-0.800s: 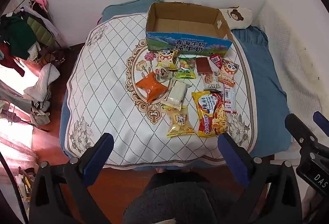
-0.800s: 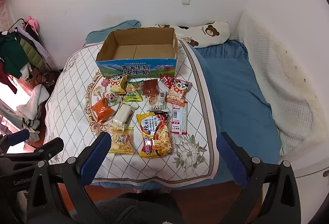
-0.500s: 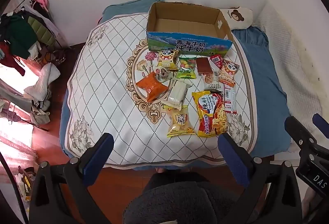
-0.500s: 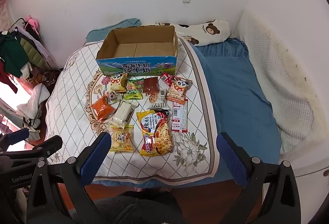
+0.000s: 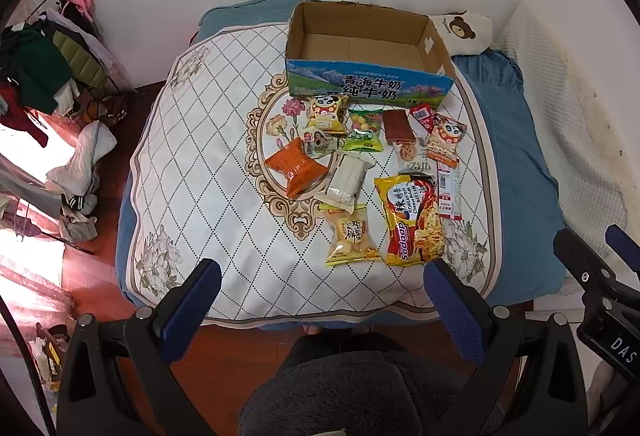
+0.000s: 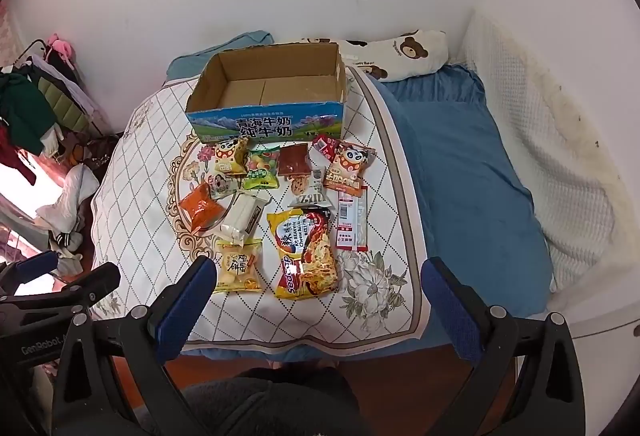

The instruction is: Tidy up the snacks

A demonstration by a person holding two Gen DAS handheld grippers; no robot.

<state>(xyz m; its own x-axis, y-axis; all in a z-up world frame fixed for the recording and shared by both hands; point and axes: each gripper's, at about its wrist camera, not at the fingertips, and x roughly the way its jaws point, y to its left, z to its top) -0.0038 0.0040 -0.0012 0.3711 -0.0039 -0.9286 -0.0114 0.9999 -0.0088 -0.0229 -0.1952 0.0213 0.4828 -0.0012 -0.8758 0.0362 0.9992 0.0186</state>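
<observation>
You're at the start: both the left gripper (image 5: 320, 300) and right gripper (image 6: 316, 296) gape wide, empty. Next, reach twelve o'clock for the yellow crinkly noodle packet (image 6: 306, 254), bound for the open brown cardboard box (image 6: 266, 118).

Cardboard box (image 6: 266, 104) far ahead of the right gripper (image 6: 316, 300) on the quilt (image 6: 132, 220), snack packets in rows between box and gripper, noodle packet (image 6: 306, 254) nearest, biscuit packet (image 6: 239, 266) at its left, pillow (image 6: 400, 54) behind-right of the box
</observation>
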